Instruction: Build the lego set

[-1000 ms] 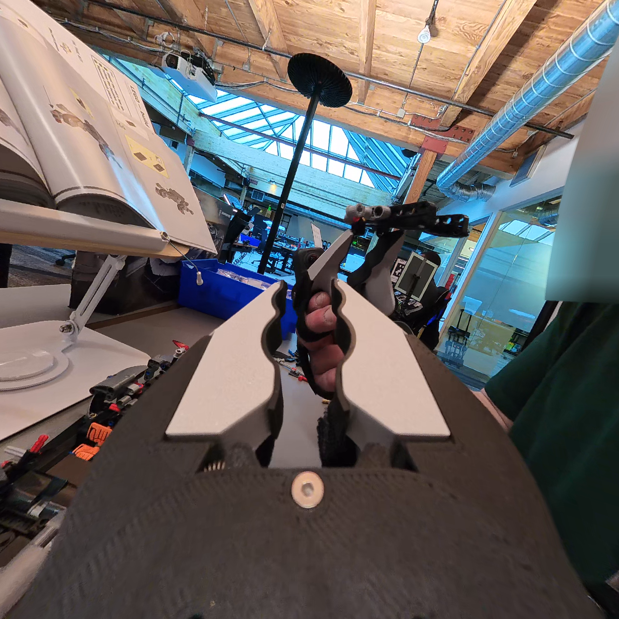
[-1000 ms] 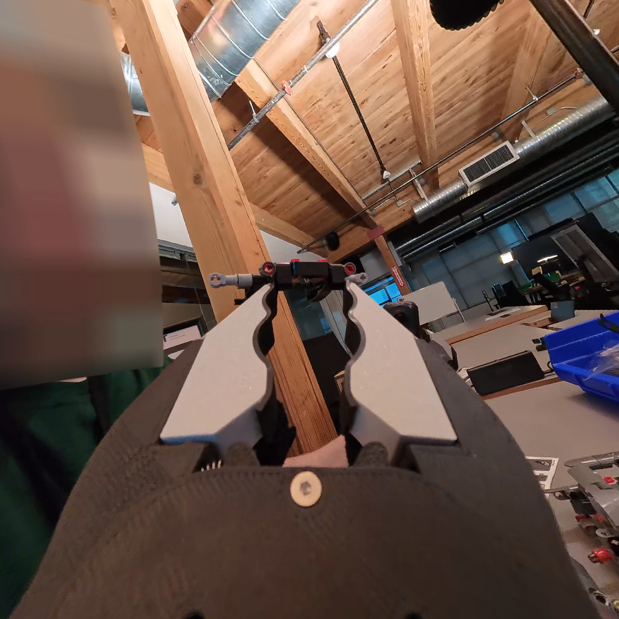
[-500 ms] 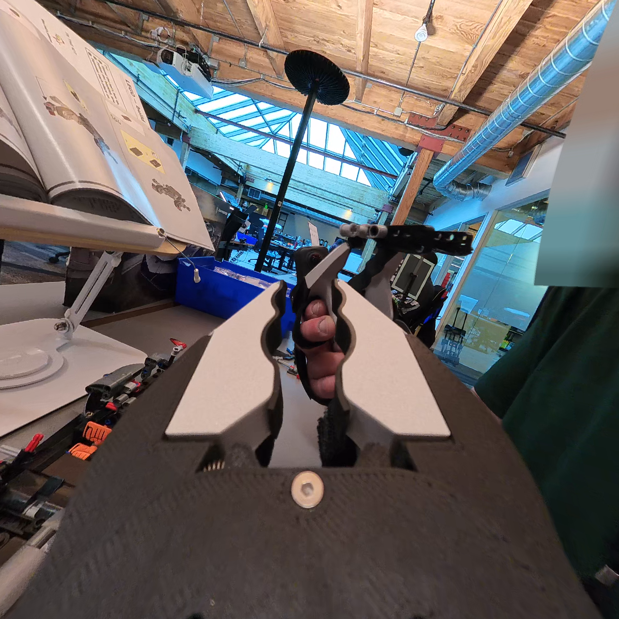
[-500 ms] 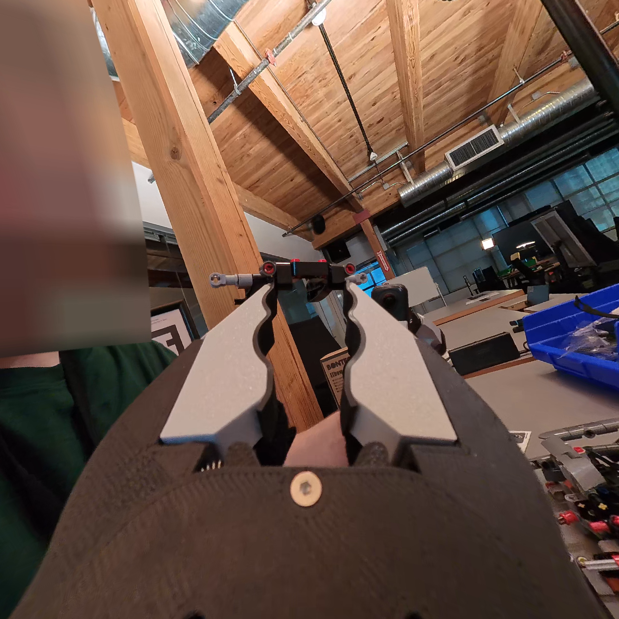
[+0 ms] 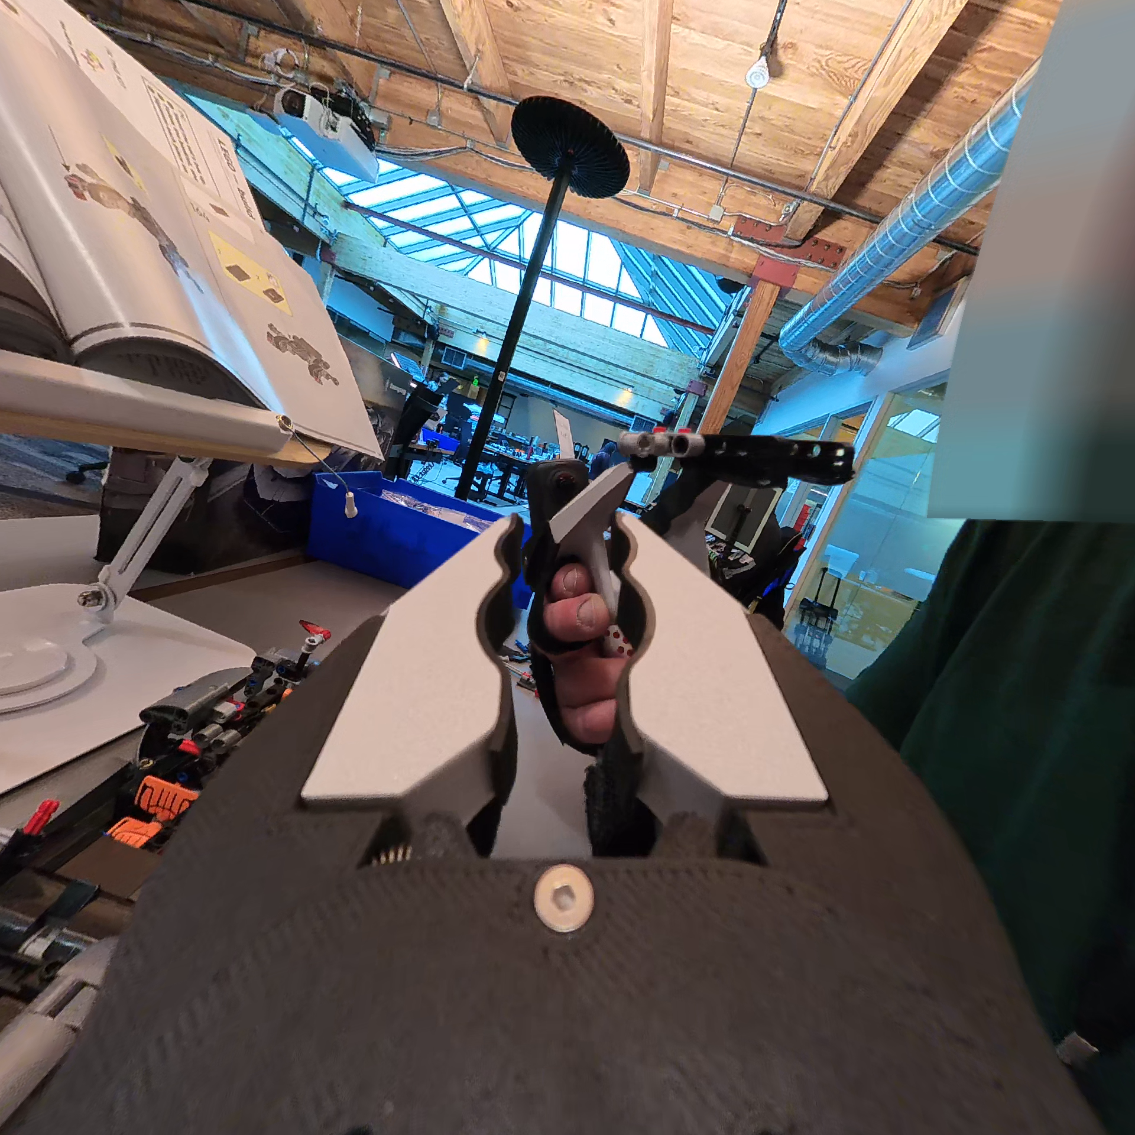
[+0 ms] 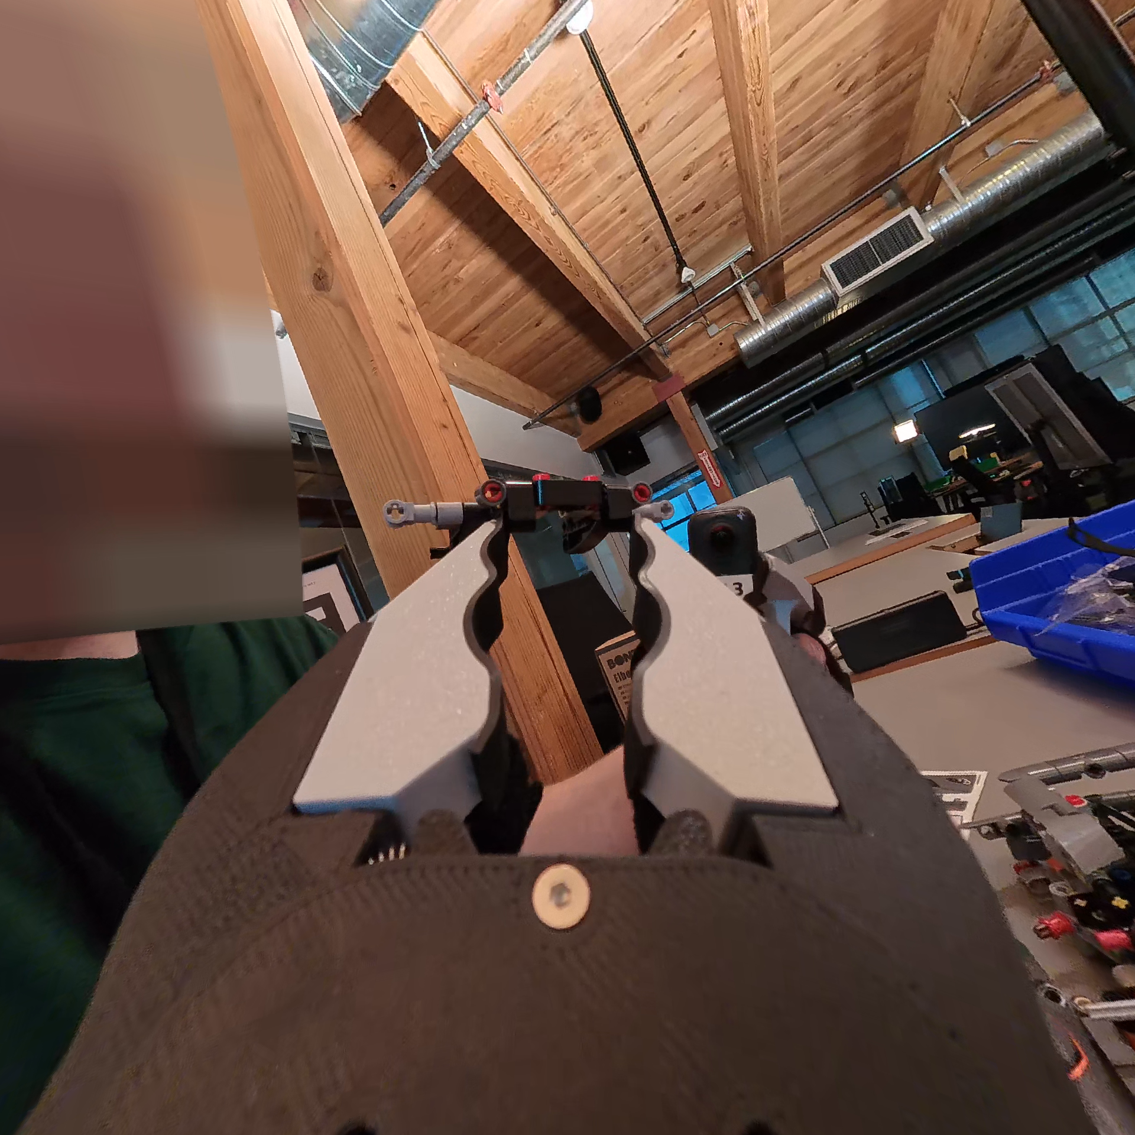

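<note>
My right gripper (image 6: 568,522) is shut on a small black lego assembly (image 6: 565,494) with red pins and grey connector ends, held up in the air at the fingertips. In the left wrist view that assembly (image 5: 749,454) shows as a black holed beam lying crosswise on the right gripper (image 5: 651,479), with a hand on the handle below. My left gripper (image 5: 565,528) is open and empty. It points at the right gripper from below, a short way off. A partly built grey, black and orange lego model (image 5: 202,718) lies on the table; it also shows in the right wrist view (image 6: 1075,841).
An open instruction book (image 5: 153,245) rests on a white stand at the left. A blue bin (image 5: 399,540) with bagged parts stands behind it, also in the right wrist view (image 6: 1056,589). A person in a green top (image 5: 1013,737) is close at the right. A wooden post (image 6: 381,430) rises behind.
The right gripper with the assembly has sunk a little in the left wrist view. The right wrist view has swung so more of the table and model shows. Both grips are unchanged.
</note>
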The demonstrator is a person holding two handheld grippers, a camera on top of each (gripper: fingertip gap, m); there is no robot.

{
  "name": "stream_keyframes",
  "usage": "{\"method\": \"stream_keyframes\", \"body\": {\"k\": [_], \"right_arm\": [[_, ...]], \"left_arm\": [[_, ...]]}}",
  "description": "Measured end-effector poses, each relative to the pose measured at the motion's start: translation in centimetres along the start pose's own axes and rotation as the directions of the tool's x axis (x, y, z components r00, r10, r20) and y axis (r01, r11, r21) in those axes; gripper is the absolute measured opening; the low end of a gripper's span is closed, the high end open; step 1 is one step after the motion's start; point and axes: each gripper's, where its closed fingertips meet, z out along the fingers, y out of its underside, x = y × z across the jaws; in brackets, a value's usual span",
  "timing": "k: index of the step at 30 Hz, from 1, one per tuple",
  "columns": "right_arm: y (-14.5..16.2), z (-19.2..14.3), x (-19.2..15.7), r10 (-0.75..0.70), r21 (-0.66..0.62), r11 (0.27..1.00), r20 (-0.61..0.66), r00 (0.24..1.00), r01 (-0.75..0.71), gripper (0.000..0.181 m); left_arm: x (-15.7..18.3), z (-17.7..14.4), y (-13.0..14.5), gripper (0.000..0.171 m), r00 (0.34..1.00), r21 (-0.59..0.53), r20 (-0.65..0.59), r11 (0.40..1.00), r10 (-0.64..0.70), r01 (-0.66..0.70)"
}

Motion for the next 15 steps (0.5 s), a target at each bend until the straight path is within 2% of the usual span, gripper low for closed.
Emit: {"method": "stream_keyframes", "body": {"k": [15], "right_arm": [[0.66,-0.51,0.76,0.036,0.001,0.999,-0.006,0.999,-0.036,0.037]], "left_arm": [[0.81,-0.05,-0.37,0.029,0.999,0.015,-0.032,1.0,0.014,-0.014]]}}
